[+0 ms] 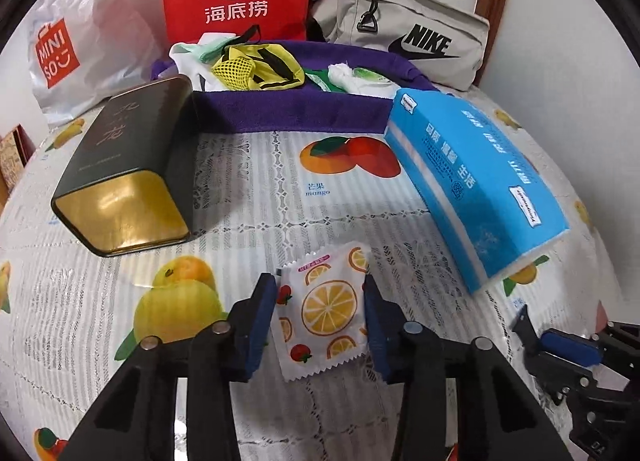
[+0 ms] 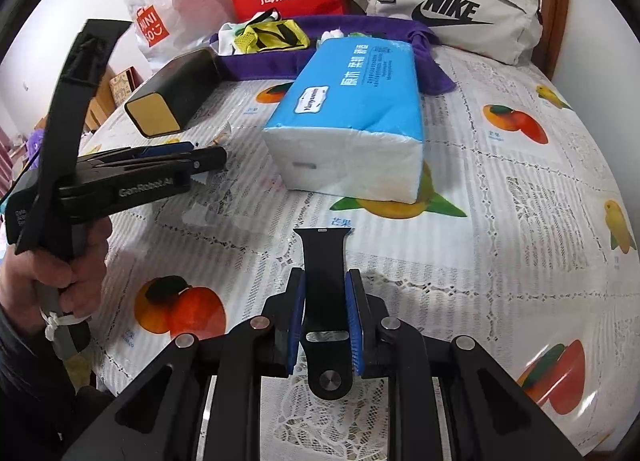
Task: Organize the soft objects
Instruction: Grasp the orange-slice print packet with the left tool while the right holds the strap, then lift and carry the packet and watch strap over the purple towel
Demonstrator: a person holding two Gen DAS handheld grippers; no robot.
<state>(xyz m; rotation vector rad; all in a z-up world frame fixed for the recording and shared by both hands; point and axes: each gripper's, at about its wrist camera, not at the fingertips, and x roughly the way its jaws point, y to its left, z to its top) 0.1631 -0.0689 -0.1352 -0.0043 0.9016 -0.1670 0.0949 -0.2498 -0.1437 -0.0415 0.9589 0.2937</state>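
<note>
Fingers of the left gripper, blue-padded, are set on either side of a small flat white foil sachet printed with orange slices and strawberries; both pads appear to meet its side edges, so the sachet is judged clamped. Fingers of the right gripper are closed on the edges of a black rubbery watch strap, which is held lengthwise between the pads, 1 end pointing ahead and the stud end trailing behind the pads.

Location: the sachet sits low over the white lace-pattern tablecloth printed with fruit, near the front edge. Whether its lower corner touches the cloth cannot be told. The strap is carried just above the same cloth.

Surroundings: a purple fabric tray at the back holds a yellow-and-black mesh item and white soft pieces. A dark green rectangular tin with a gold end lies on its side at left. A blue plastic-wrapped tissue pack lies at right, its far end close against the tray.

Handling, judged: the sachet is expected to be very light, thin and slick, and it may buckle or slip if pinched across its width; a hold on the sealed serrated margin is preferred. The strap is expected to be light, flexible and grippy, and likely to droop beyond the pads; a hold near mid-length is advised.
</note>
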